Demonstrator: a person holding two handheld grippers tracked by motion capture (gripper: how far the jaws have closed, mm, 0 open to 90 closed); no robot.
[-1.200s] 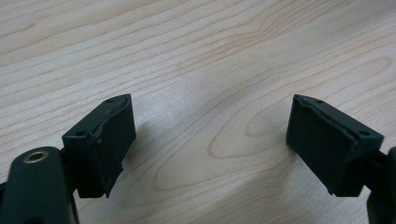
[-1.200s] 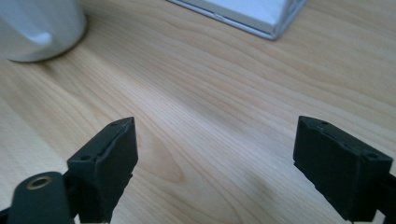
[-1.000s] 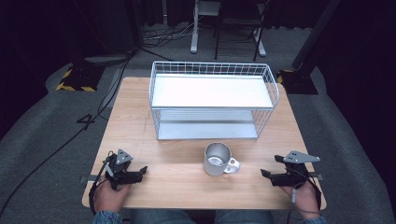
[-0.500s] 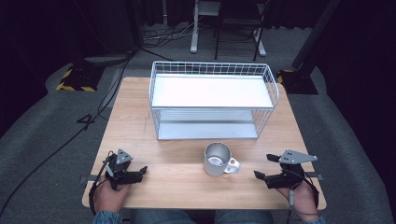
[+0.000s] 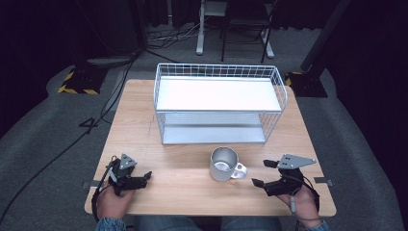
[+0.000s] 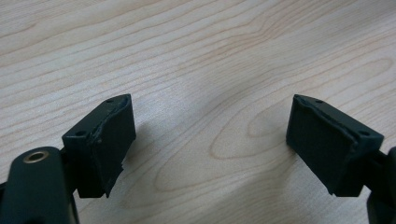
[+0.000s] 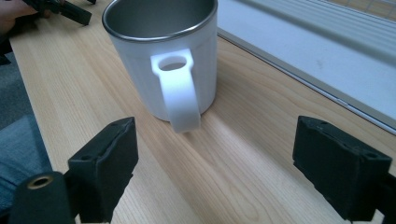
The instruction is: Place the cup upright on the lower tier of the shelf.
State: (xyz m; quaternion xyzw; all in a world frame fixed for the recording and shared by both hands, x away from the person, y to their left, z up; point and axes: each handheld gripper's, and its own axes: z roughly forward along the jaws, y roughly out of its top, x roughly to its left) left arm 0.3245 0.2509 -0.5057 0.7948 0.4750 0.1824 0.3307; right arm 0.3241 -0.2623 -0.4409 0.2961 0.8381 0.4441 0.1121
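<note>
1. While the worktop (image 5: 144, 120) of pale wood with a flowing grain looks as it did a second ago, the right tongs have moved on it.
2. At the far edge the white wire rack (image 5: 219, 103) stands as before, a grid of thin rods round two flat white shelves, one above the other.
3. Just in front of the rack's near side, a little right of the worktop's middle, the mug (image 5: 225, 164) sits upright and has not shifted; it is a smooth white cylinder with a dull metal-grey inside and rim, and its flat loop handle (image 7: 177, 88) points toward the near right corner.
4. Since a second ago the right tongs (image 5: 263, 173) have edged leftward from the near right corner toward the mug; they are spread wide, near the handle but apart from it, and hold nothing. In the right gripper view the handle stands between the lines of the two blocky matte black jaws.
5. By the near left corner the left tongs (image 5: 144, 175) lie where they were, jaws also wide over bare wood, their dark pads (image 6: 109, 140) rough at the edges.
</note>
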